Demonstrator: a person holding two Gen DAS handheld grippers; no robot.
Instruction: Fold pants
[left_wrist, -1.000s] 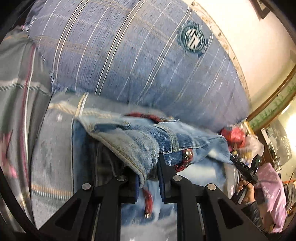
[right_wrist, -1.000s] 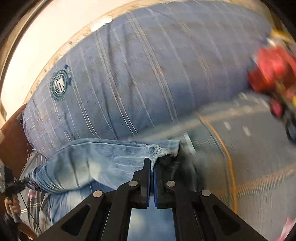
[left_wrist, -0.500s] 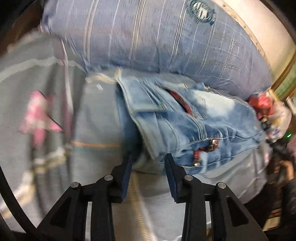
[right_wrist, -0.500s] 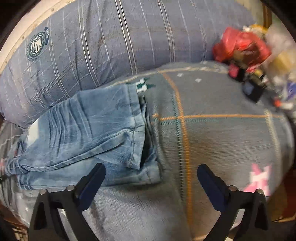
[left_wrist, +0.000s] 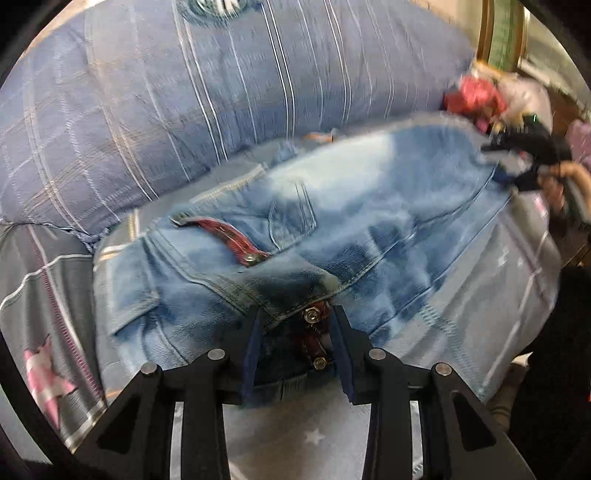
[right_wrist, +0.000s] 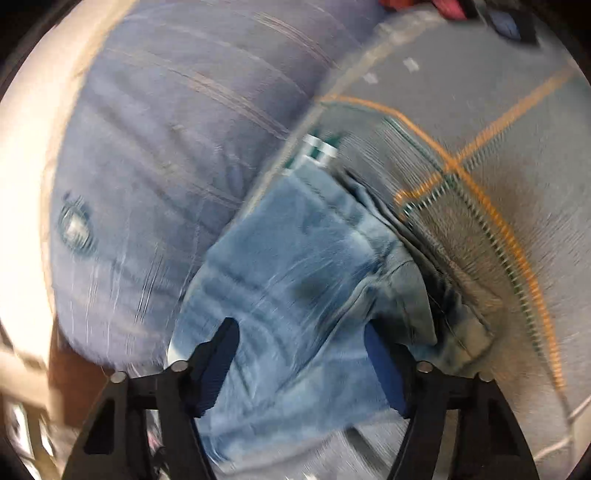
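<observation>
Light blue jeans (left_wrist: 332, 221) lie folded on a grey bedspread (left_wrist: 59, 280), with red trim and metal studs at the pockets. My left gripper (left_wrist: 297, 325) is open, its jaws either side of the near waist edge by the studs. In the right wrist view the jeans (right_wrist: 295, 280) lie against the pillow. My right gripper (right_wrist: 301, 343) is open over the leg end, one finger on each side of the cloth. The right gripper also shows far right in the left wrist view (left_wrist: 532, 162).
A large blue striped pillow (left_wrist: 184, 103) lies behind the jeans, also in the right wrist view (right_wrist: 166, 147). Red and pink clutter (left_wrist: 476, 96) sits at the far right. The bedspread (right_wrist: 498, 147) has orange and green stitched lines.
Both grippers let go of the jeans, drew back, then moved in again. The left jaws now straddle the waist edge; the right jaws have narrowed over the leg end.
</observation>
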